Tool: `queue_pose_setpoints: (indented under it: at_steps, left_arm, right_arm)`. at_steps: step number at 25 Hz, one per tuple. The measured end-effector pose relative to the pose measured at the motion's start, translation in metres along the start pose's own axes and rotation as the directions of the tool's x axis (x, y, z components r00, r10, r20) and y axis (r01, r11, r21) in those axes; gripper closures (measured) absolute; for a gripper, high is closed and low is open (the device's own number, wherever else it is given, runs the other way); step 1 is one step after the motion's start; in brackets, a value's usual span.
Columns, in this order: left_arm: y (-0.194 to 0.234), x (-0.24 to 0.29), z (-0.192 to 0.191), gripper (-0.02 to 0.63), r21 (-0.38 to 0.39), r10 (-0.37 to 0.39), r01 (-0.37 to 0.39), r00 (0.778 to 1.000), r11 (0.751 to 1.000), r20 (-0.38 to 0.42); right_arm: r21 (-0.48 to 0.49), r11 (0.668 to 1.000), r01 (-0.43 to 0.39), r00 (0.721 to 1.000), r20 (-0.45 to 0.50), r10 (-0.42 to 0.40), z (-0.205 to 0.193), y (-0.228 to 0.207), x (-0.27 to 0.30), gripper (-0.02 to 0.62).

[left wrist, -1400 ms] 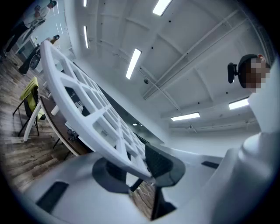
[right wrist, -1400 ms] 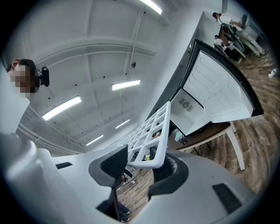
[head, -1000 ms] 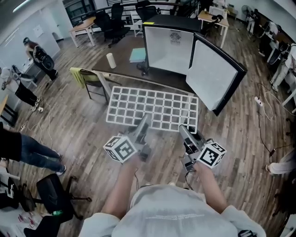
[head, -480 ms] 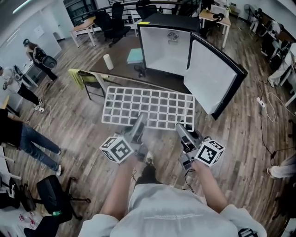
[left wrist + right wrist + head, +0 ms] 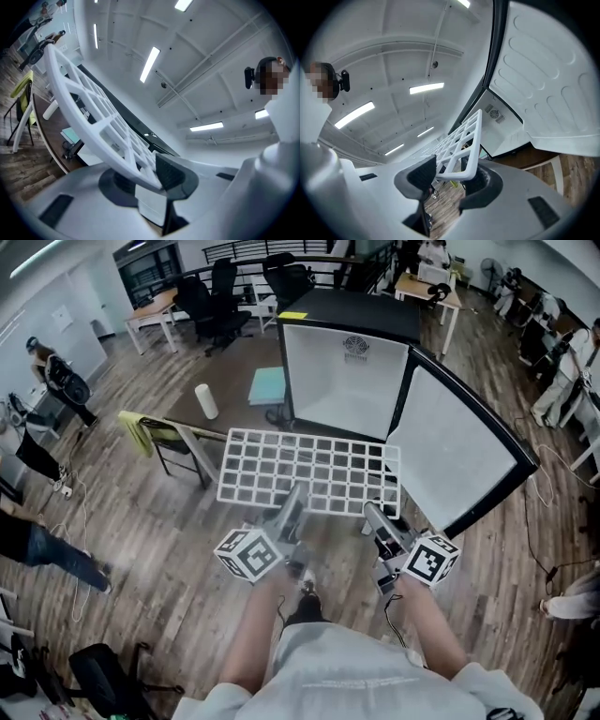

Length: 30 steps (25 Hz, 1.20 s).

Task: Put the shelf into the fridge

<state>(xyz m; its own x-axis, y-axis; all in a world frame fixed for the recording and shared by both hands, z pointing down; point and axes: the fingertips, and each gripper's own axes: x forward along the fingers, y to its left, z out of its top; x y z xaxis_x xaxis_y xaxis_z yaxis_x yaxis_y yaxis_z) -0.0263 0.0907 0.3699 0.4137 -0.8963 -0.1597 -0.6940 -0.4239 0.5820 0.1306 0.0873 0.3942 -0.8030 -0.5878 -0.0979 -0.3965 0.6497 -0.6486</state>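
Observation:
A white grid shelf [image 5: 309, 470] hangs level in the air before the open black fridge [image 5: 347, 381], its far edge close to the bottom of the white inside. The fridge door [image 5: 459, 456] swings out to the right. My left gripper [image 5: 298, 493] is shut on the shelf's near edge left of middle, and the left gripper view shows the shelf [image 5: 89, 117] clamped in the left gripper [image 5: 150, 176]. My right gripper [image 5: 372, 510] is shut on the near right edge, and the right gripper view shows the shelf [image 5: 464, 140] rim between the pads of the right gripper [image 5: 450, 173].
The fridge stands on a brown table [image 5: 234, 381] with a white roll [image 5: 205, 401] and a teal book [image 5: 267, 385]. A chair with a yellow cloth [image 5: 141, 432] sits at the table's left corner. People stand far left; desks and office chairs lie behind.
Both grippers and the shelf have come nearer to the fridge. The shelf's far edge now reaches the fridge's front. Both grips are unchanged.

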Motion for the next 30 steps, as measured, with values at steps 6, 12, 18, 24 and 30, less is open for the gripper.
queue_pose_setpoints:
  at_steps: [6, 12, 18, 24, 30]
  left_arm:
    - [0.062, 0.094, 0.055, 0.518, -0.033, -0.035, 0.034, 0.999, 0.999, -0.032]
    - [0.144, 0.135, 0.06, 0.518, -0.084, -0.066, 0.058, 0.993, 0.995, -0.098]
    - [0.168, 0.156, 0.032, 0.517, -0.145, -0.096, 0.075, 0.984, 0.987, -0.148]
    - [0.174, 0.177, 0.004, 0.517, -0.181, -0.105, 0.069, 0.974, 0.981, -0.201]
    - [0.205, 0.213, -0.023, 0.515, -0.222, -0.1, 0.046, 0.966, 0.974, -0.239]
  right_arm:
    - [-0.005, 0.998, 0.061, 0.998, 0.017, -0.061, 0.058, -0.039, 0.096, 0.436]
    - [0.025, 0.988, 0.154, 0.987, 0.031, -0.155, 0.041, -0.082, 0.162, 0.436]
    - [0.032, 0.971, 0.239, 0.971, 0.026, -0.239, 0.033, -0.114, 0.163, 0.436]
    - [0.065, 0.953, 0.297, 0.954, 0.025, -0.299, 0.032, -0.143, 0.152, 0.436]
    - [0.055, 0.938, 0.341, 0.94, 0.007, -0.342, 0.036, -0.188, 0.164, 0.43]
